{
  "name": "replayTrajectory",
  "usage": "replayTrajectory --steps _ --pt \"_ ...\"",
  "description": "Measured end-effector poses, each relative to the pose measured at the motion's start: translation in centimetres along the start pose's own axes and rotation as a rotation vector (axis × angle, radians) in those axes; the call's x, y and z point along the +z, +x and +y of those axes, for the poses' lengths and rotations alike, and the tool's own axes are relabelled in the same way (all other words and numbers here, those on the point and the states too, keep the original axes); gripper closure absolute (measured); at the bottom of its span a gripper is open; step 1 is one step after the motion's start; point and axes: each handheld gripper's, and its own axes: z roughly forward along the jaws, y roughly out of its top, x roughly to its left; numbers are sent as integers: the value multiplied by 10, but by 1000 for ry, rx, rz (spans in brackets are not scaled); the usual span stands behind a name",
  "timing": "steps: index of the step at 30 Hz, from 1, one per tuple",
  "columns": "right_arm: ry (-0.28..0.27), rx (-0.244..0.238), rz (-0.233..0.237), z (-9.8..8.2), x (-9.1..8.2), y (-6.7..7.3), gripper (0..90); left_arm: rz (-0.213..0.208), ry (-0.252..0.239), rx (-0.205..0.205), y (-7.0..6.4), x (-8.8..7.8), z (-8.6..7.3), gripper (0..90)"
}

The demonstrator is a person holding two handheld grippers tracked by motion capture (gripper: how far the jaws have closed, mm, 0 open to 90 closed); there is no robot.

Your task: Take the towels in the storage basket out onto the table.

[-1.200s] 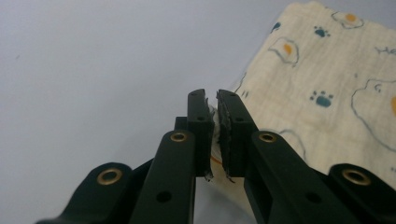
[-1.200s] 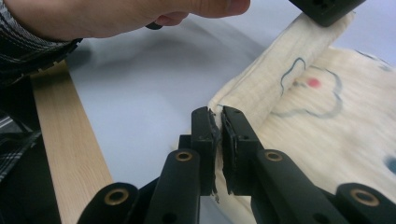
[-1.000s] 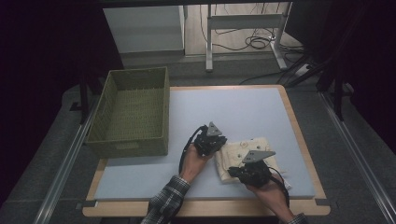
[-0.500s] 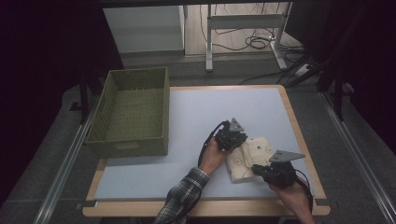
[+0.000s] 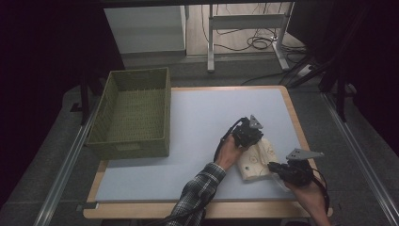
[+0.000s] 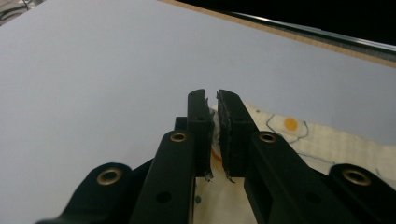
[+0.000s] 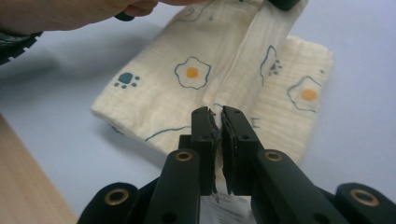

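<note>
In the high view, the cream cloth (image 5: 256, 161) printed with fried eggs and paw prints lay at the lower right of the frame, on the pale blue desk (image 5: 207, 117), between the two grippers. The left gripper (image 5: 248, 134) sat at the cloth's upper edge, and the right gripper (image 5: 287, 170) at its lower right edge. In the left gripper view, the left gripper (image 6: 212, 100) had its jaws clenched to a narrow slit with a fold of the cloth (image 6: 299, 135) pinched between them. In the right gripper view, the right gripper (image 7: 215, 114) likewise had its jaws nearly together, clamped on an edge of the cloth (image 7: 196, 79). A green woven basket (image 5: 131, 113) stood at the left of the high view, well apart from the cloth.
</note>
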Motion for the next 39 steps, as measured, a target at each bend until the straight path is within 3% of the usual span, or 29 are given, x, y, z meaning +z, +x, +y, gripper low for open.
replayTrajectory --steps 5,9,10,17,22,27,33,39 --pt "12 13 -13 -4 4 -7 831 6 20 -16 0 11 -1 807" --pt "13 7 -34 -7 4 -9 781 23 3 -38 2 9 -3 594" --pt "14 9 -39 -7 3 -9 765 28 -11 -61 2 7 -3 547" --pt "20 28 -82 -15 -11 -18 711 44 -32 -85 11 -10 -8 415" --pt "25 37 -106 -21 -22 -21 683 41 -9 -86 17 -24 -17 408" --pt "-2 37 -119 -12 -28 -23 657 30 8 -91 20 -37 -28 429" --pt "23 42 -121 -2 -9 -23 617 37 66 -81 22 -45 -43 493" --pt "82 62 -140 -12 4 -25 515 40 108 -114 29 -37 -58 506"
